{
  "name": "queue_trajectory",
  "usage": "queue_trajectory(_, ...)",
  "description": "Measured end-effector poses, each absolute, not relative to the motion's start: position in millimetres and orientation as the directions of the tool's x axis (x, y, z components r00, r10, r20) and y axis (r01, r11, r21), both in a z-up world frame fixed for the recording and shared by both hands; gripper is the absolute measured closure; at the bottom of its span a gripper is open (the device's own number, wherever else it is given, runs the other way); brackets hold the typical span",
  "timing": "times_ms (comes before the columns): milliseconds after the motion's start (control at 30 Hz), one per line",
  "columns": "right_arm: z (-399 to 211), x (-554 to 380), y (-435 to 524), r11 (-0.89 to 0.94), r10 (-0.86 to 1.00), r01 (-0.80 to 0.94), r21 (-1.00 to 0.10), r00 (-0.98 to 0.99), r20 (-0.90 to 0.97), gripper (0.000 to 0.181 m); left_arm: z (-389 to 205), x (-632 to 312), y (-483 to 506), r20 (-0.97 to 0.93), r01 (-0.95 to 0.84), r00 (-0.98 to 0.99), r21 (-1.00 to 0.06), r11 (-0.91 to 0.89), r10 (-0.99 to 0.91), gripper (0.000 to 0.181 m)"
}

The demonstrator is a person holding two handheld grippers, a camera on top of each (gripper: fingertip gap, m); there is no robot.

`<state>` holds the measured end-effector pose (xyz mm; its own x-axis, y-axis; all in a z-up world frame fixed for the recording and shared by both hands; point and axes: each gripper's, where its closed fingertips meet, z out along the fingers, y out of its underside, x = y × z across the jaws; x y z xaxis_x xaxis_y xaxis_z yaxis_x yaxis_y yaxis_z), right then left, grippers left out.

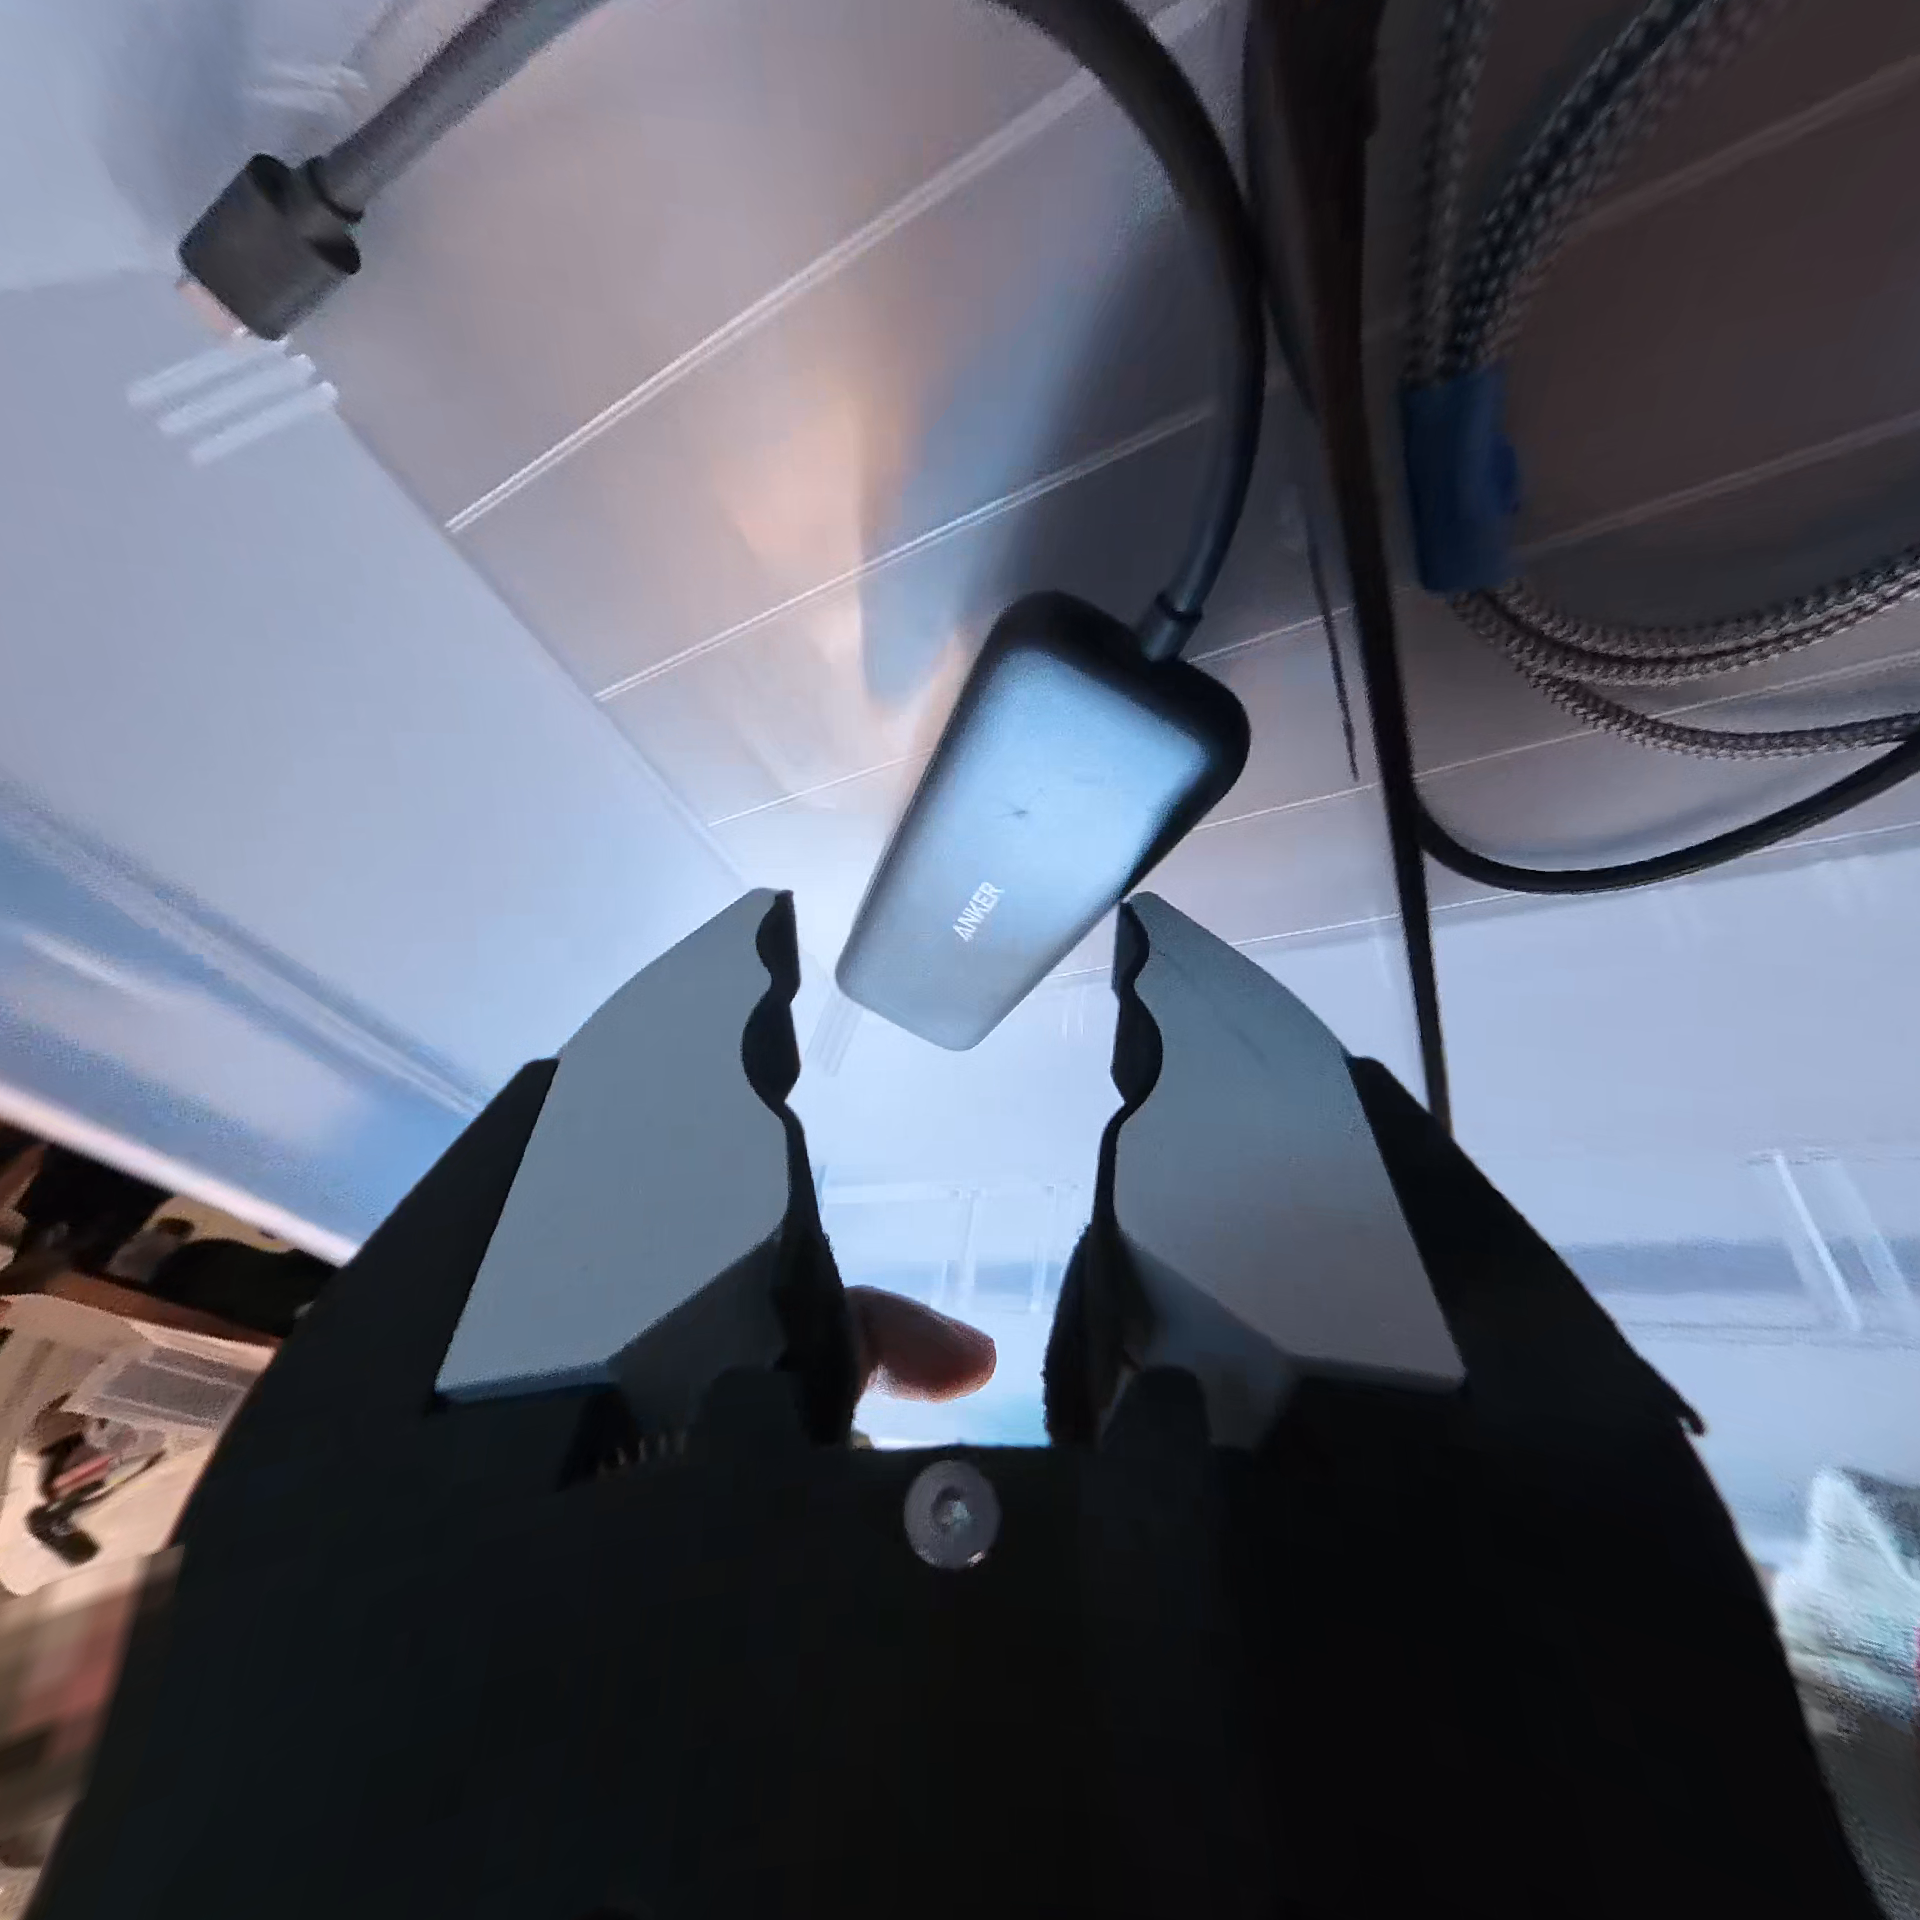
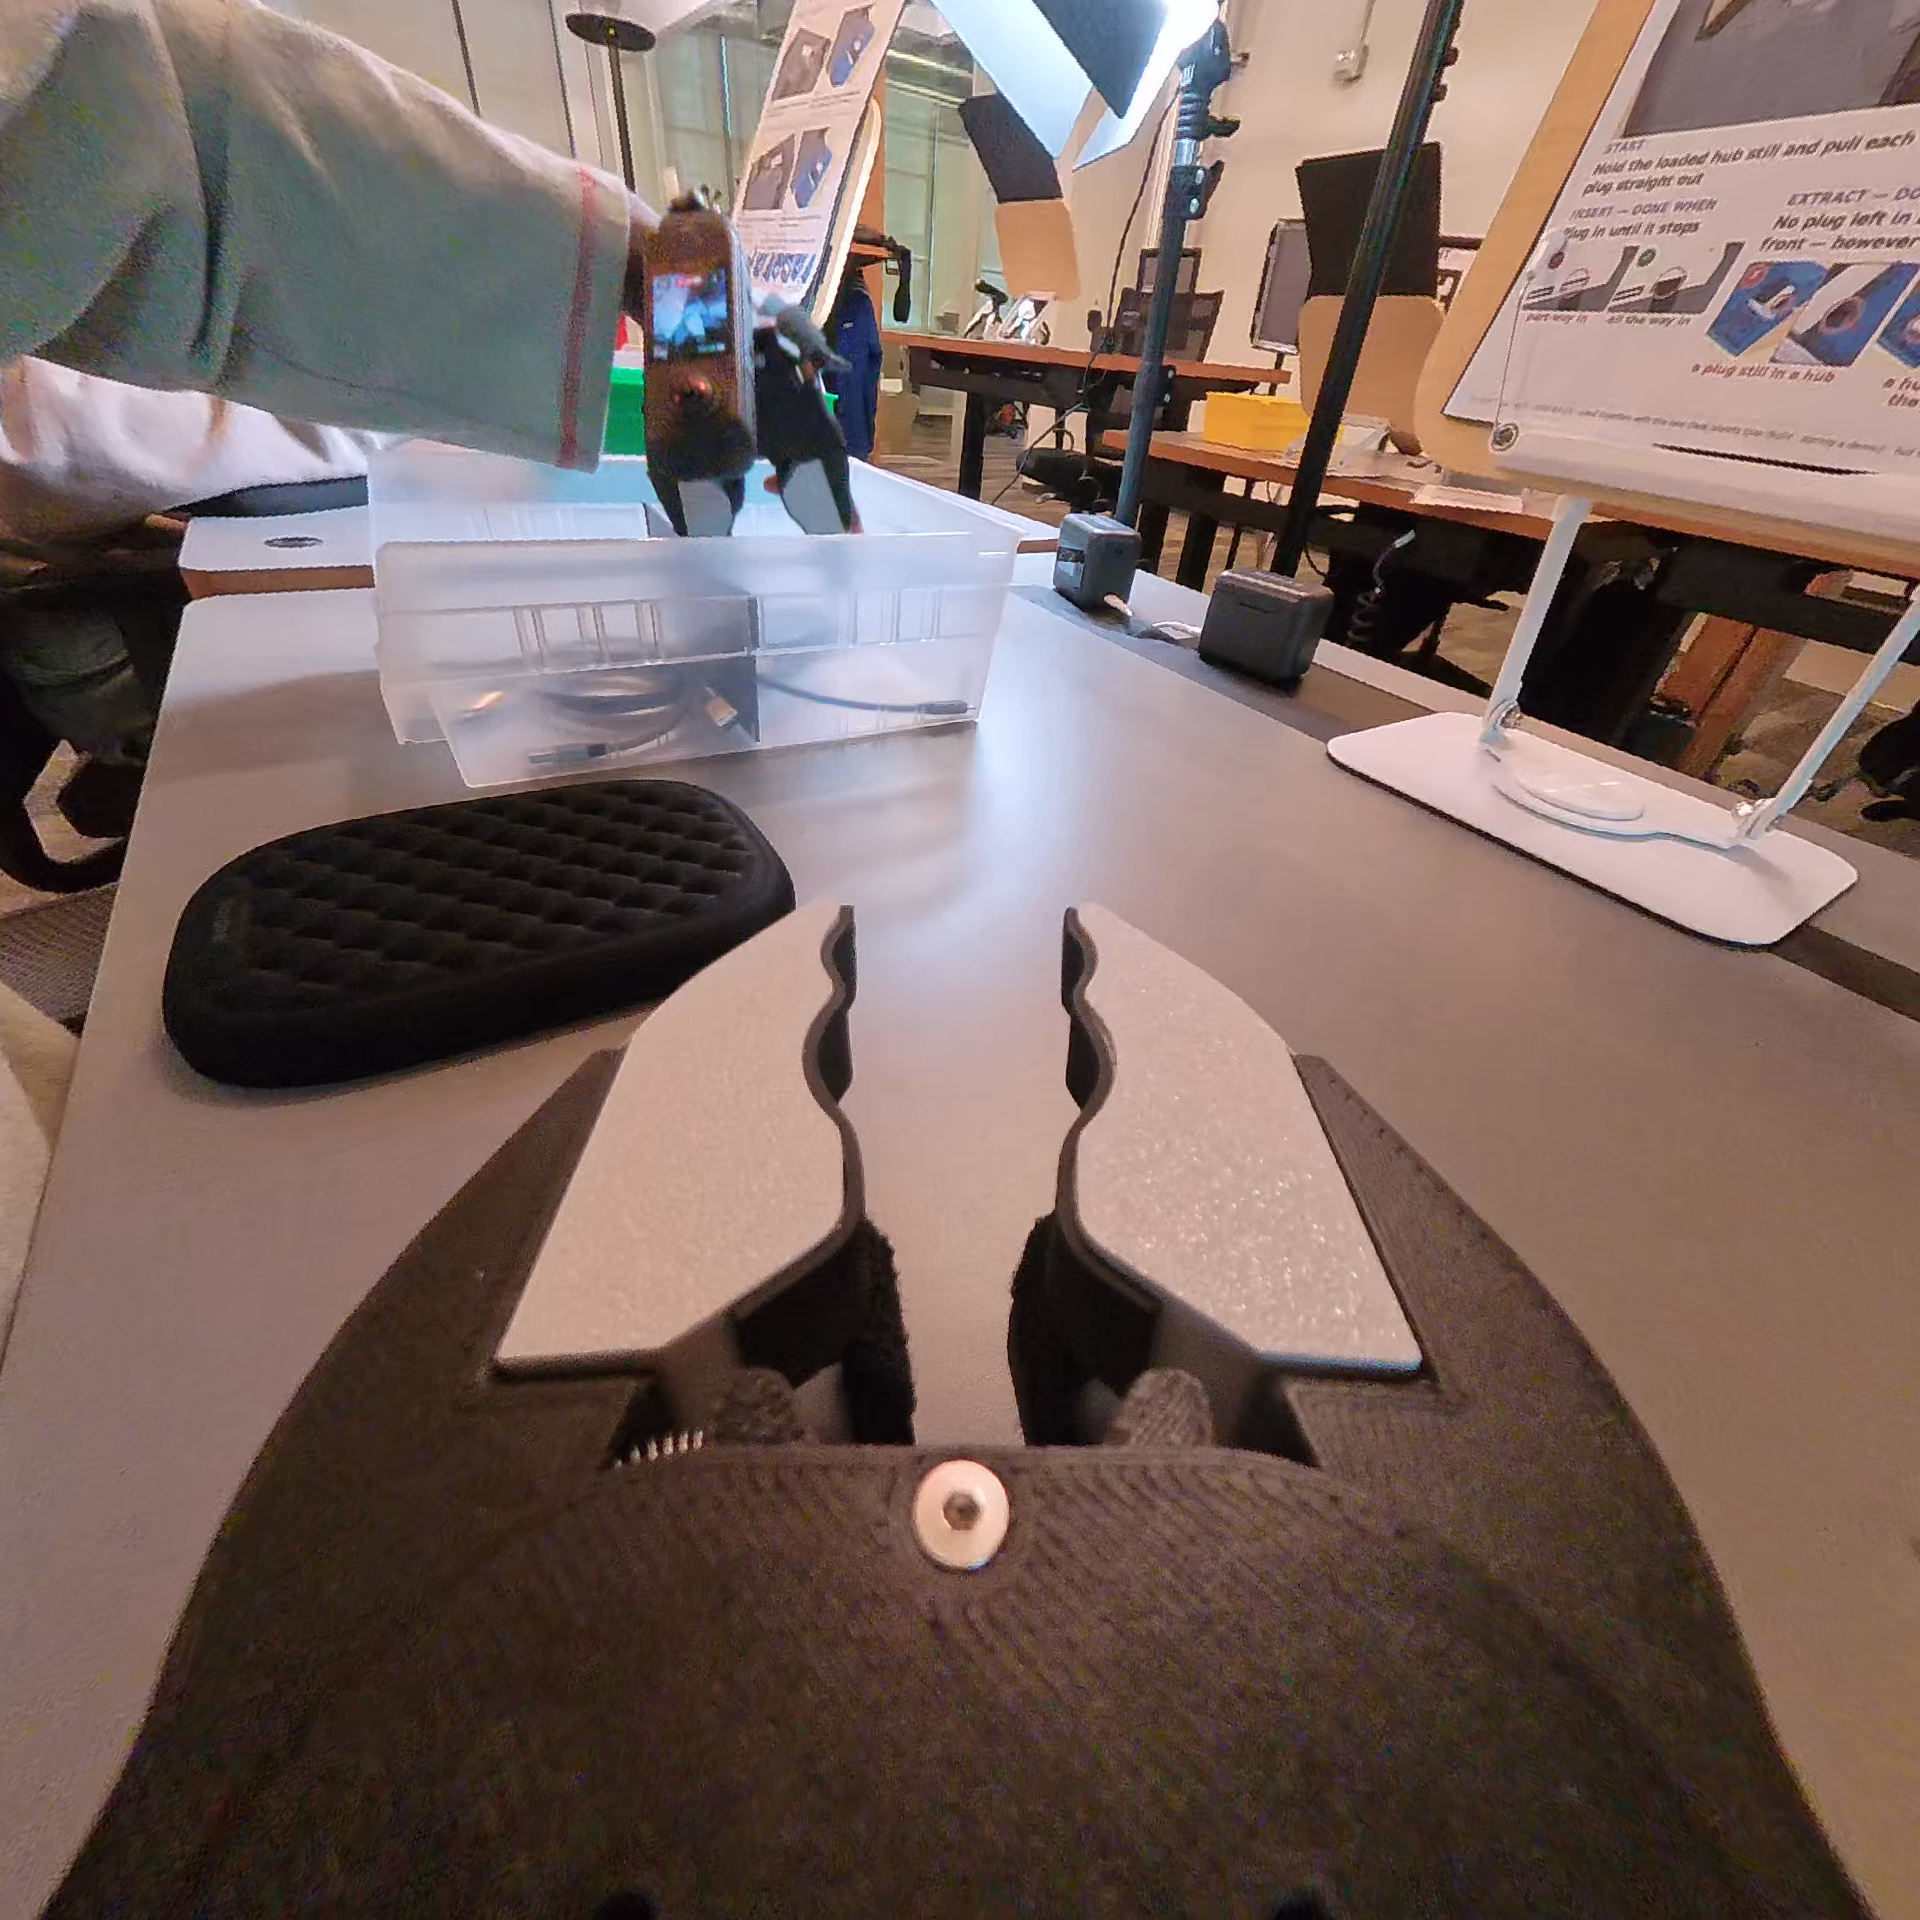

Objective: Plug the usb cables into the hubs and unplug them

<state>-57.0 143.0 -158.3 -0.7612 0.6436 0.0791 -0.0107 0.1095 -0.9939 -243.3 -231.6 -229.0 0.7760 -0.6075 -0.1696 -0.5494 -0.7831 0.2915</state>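
In the left wrist view, a dark grey USB hub (image 1: 1039, 821) lies on the floor of a clear plastic bin (image 1: 623, 468), its cable (image 1: 1226, 343) curving up and left to a black plug (image 1: 272, 247). My left gripper (image 1: 956, 914) is open, its fingertips on either side of the hub's near end, not touching it. Coiled braided cables (image 1: 1621, 665) with a blue tie (image 1: 1455, 478) lie to the right. In the right wrist view, my right gripper (image 2: 958, 935) is open and empty, low over the grey table (image 2: 1247, 883). The left gripper (image 2: 764, 499) shows reaching down into the bin (image 2: 675, 634).
A black padded mat (image 2: 468, 914) lies on the table to the left of my right gripper. A white stand (image 2: 1600, 831) holding an instruction board is at the right. Two small grey boxes (image 2: 1262, 623) sit at the table's far edge. A person's sleeve (image 2: 312, 249) is at top left. My left gripper's tips are some 11 cm from the black plug (image 1: 272, 247).
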Motion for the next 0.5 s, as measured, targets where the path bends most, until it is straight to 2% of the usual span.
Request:
queue_trajectory(100,-158,-57,144,0.103,0.646,-0.010,-0.995,-0.759,0.075,0.144,-239,-242,-236,-0.127,-0.573,0.766,0.311,-0.758,-0.630,0.130)
queue_trajectory(200,-158,-58,144,0.104,0.647,-0.007,-0.995,-0.759,0.073,0.144,-244,-238,-242,-0.072,-0.587,0.763,0.339,-0.735,-0.642,0.151)
queue_trajectory(267,-158,-58,144,0.105,0.648,-0.006,-0.994,-0.758,0.074,0.144,-242,-238,-244,-0.088,-0.553,0.787,0.341,-0.761,-0.611,0.178)
queue_trajectory(300,-158,-58,144,0.106,0.648,-0.007,-0.994,-0.758,0.075,0.144,-241,-236,-242,-0.100,-0.556,0.786,0.315,-0.769,-0.610,0.181)
queue_trajectory(367,-159,-58,143,0.109,0.648,-0.007,-0.994,-0.758,0.076,0.144,-237,-237,-241,-0.128,-0.545,0.789,0.307,-0.780,-0.601,0.178)
queue_trajectory(500,-160,-58,142,0.122,0.645,-0.001,-0.993,-0.760,0.080,0.144,-227,-255,-238,-0.225,-0.545,0.740,0.352,-0.761,-0.634,0.136)
